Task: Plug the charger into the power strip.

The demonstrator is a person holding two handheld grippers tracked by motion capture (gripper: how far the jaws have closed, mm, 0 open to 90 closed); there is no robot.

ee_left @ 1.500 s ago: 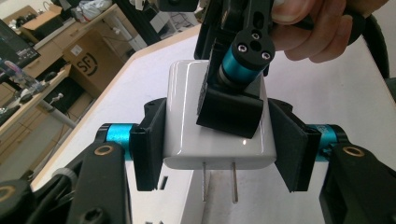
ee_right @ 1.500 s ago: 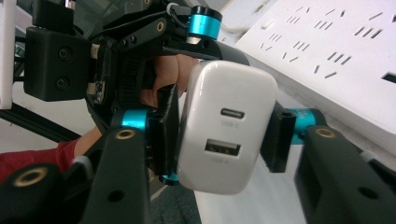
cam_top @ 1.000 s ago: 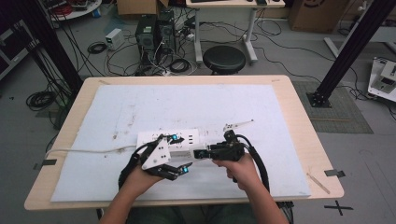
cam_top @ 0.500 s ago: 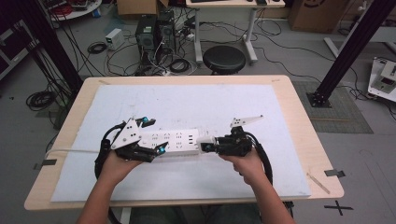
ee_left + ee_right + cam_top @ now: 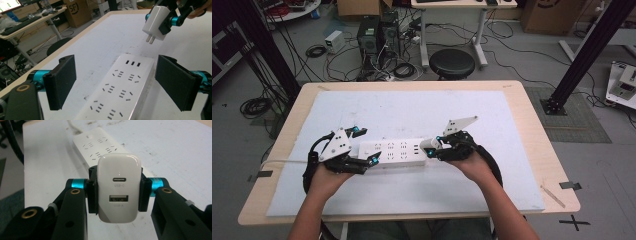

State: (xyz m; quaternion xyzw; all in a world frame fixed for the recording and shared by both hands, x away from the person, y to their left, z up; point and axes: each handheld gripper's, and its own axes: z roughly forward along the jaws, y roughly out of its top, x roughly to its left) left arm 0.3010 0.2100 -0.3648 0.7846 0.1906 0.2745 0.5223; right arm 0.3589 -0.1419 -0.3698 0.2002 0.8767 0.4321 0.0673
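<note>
I note a wooden table [image 5: 532, 125] covered almost edge to edge by a pale, scuffed mat [image 5: 422, 110], flat and matte with faint dark marks; a bare wood margin runs around it. The far half of the mat lies open, and so does the near strip in front of my forearms. A white power strip [image 5: 394, 152] lies flat near the middle, long axis left to right, a smooth glossy plastic bar with rounded corners and rows of small dark socket slots on top; its white cable [image 5: 282, 162] runs off to the left. My left gripper [image 5: 364, 147] sits at the strip's left end with its jaws spread wide, one flat black rubbery pad on either side of the strip and neither touching it in the left gripper view. My right gripper [image 5: 117, 188] is pinching a white charger [image 5: 119, 187], a smooth rounded block with a USB-C port above a USB-A port on the face turned to the camera, the jaws pressed against its two sides. In the left gripper view the charger [image 5: 156, 22] hangs clear above the mat just beyond the strip's right end, two metal prongs pointing down, not touching the strip. Beyond the table's far edge stand a round black stool [image 5: 453, 63] and tangled floor cables [image 5: 377, 65].
</note>
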